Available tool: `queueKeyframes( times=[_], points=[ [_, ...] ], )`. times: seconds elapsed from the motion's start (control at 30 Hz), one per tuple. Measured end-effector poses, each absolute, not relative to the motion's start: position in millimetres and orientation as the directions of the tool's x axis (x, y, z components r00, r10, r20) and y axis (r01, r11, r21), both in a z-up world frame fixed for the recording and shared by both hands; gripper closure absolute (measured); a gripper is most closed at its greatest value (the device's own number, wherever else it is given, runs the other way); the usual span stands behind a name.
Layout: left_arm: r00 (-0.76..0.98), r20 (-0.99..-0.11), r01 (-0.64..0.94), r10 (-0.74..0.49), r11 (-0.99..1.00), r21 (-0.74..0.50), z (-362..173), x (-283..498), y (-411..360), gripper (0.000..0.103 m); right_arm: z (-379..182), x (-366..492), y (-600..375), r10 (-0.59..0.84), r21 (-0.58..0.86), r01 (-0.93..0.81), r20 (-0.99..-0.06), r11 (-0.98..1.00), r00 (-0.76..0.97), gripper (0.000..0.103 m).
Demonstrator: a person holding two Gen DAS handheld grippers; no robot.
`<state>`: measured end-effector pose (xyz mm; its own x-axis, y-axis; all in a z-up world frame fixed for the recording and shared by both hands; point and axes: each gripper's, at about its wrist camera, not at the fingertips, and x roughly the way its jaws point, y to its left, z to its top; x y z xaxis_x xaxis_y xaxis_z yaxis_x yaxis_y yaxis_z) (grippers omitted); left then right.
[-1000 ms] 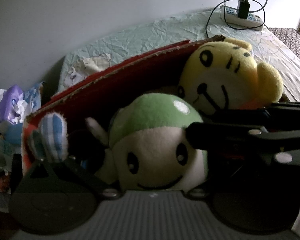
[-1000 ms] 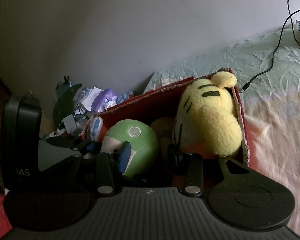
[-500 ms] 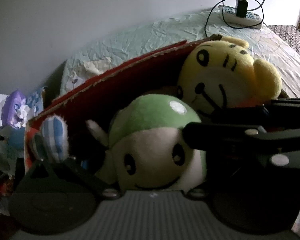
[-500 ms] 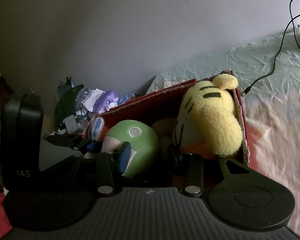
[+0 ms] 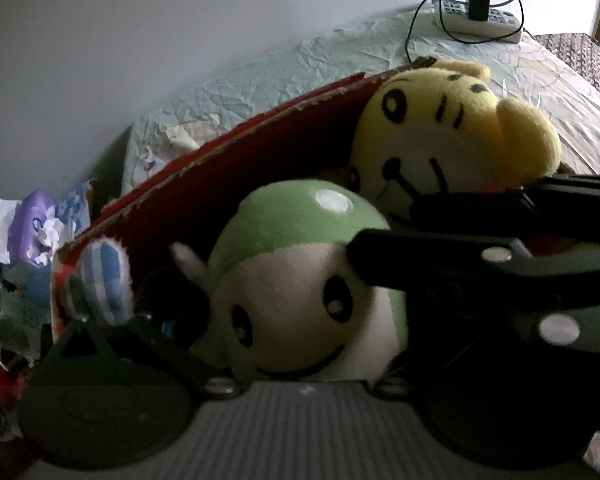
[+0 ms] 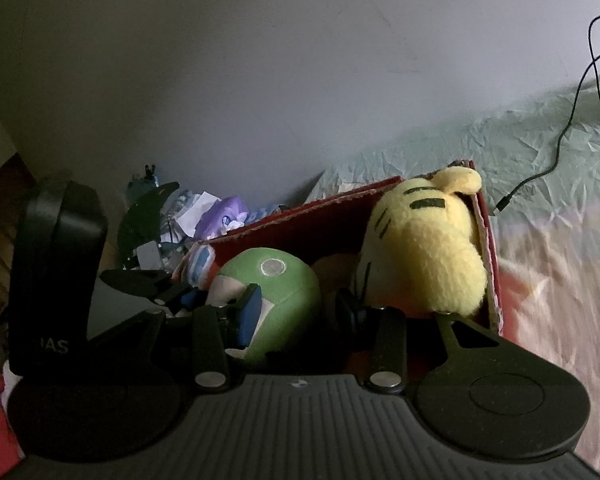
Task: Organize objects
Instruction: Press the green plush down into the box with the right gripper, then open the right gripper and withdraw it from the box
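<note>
A green-capped mushroom plush (image 5: pixel 300 280) with a smiling face lies in a red cardboard box (image 5: pixel 260 120) on the bed. A yellow striped tiger plush (image 5: pixel 440 136) fills the box's right end. My left gripper (image 5: pixel 300 312) is spread wide around the mushroom plush; its right finger is hidden under the other tool. My right gripper (image 6: pixel 300 304) is open. Its blue left pad sits over the mushroom plush (image 6: pixel 288 284) and its right pad is in the gap beside the tiger plush (image 6: pixel 424 248). In the left wrist view the right gripper (image 5: pixel 384 228) reaches in from the right.
A blue-striped soft toy (image 5: pixel 104 276) is wedged at the box's left end. Crumpled paper and packets (image 5: pixel 32 232) are piled left of the box by the wall. A power strip (image 5: pixel 476 20) and a black cable (image 6: pixel 560 152) lie on the wrinkled sheet (image 5: pixel 280 76).
Both views have drifted slightly; in the right wrist view the box sits a little lower and further right. Both grippers stay in the same place by the mushroom plush.
</note>
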<state>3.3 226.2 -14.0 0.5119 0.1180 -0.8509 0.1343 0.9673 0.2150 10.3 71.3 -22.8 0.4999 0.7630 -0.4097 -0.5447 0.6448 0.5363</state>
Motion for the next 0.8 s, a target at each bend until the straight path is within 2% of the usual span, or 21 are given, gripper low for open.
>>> queueKeyframes(
  times=[0.27, 0.6, 0.8],
  points=[
    [0.568, -0.807, 0.156, 0.161, 0.942, 0.298, -14, -5, 217, 0.000, -26, 2, 78, 0.746, 0.477, -0.576, -0.362, 0.664, 0.559, 0.060],
    [0.618, -0.762, 0.163, 0.192, 0.917, 0.364, -14, -9, 210, 0.000, -18, -3, 81, 0.690, 0.420, -0.549, -0.400, 0.723, 0.603, 0.059],
    [0.649, -0.731, 0.109, 0.212, 0.924, 0.365, -12, -15, 209, 0.000, -8, -14, 80, 0.644, 0.391, -0.512, -0.421, 0.764, 0.639, 0.056]
  ],
)
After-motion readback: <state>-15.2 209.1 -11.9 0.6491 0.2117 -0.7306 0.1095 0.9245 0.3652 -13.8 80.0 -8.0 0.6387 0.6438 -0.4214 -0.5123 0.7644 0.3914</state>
